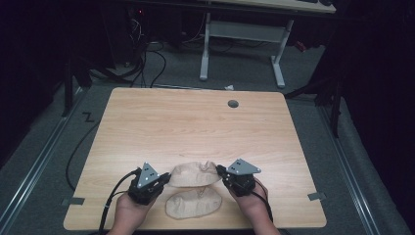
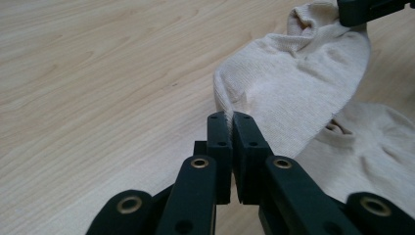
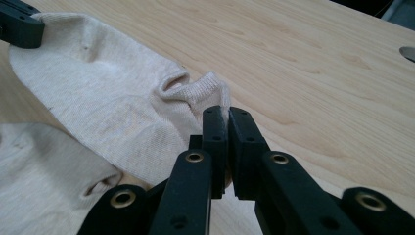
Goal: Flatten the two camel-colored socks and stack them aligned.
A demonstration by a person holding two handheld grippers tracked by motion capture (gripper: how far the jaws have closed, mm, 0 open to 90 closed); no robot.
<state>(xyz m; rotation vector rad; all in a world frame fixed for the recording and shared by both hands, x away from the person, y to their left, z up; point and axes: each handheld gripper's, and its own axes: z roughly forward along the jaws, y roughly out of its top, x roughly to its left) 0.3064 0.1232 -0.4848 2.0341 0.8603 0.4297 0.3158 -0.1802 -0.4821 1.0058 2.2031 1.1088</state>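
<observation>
Two beige ankle socks lie near the front edge of the wooden table (image 1: 195, 122). The upper sock (image 1: 193, 175) (image 2: 293, 83) (image 3: 107, 107) is stretched between both grippers. My left gripper (image 1: 165, 180) (image 2: 230, 117) is shut on its toe end, and my right gripper (image 1: 221, 171) (image 3: 227, 112) is shut on its ribbed cuff end. The second sock (image 1: 193, 203) (image 2: 377, 152) (image 3: 39, 171) lies flat just in front of it, partly overlapped by the held one. Both hands grip the tools from the table's near edge.
A round grey cable hole (image 1: 233, 104) sits near the table's far edge. Behind the table stands a white desk frame (image 1: 242, 44) with cables on the grey floor. Tape marks (image 1: 72, 201) stick at the table's front corners.
</observation>
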